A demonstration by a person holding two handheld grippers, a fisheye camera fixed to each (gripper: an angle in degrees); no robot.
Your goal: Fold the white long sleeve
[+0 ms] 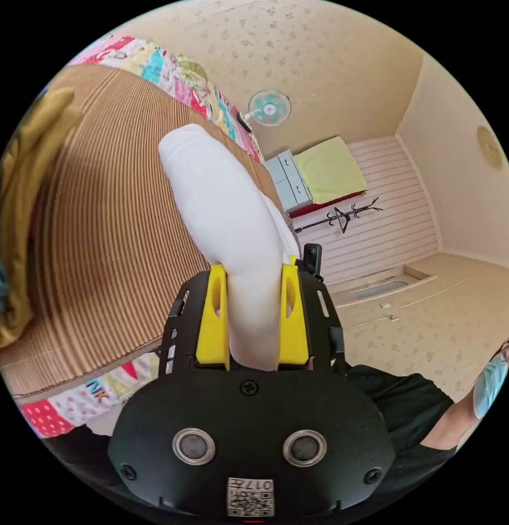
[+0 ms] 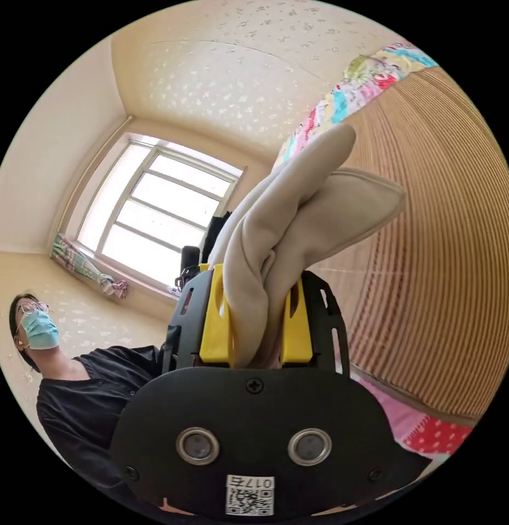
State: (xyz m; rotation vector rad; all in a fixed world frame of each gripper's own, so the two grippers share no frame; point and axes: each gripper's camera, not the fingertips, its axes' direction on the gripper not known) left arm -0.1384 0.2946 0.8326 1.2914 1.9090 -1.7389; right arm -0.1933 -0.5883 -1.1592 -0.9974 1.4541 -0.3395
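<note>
Both grippers clamped on lifted white garment

Left yellow-jawed black gripper pinched the soft white long-sleeve shirt, cloth running from frame centre toward upper left over the ribbed tan woven mat; right gripper gripped a bunched fold, open mat at frame right.

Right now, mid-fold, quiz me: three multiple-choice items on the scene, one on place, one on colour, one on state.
1. The fan sits: A) beside the mat's far end B) between the jaws C) by the window
2. The jaw pads are: A) red B) yellow C) blue
3. The left claw is: A) open, empty B) shut on the shirt C) resting flat on the mat

A: it stands past the mat's edge. B: the pads are yellow. B: both jaws press the shirt's white cloth.
</note>
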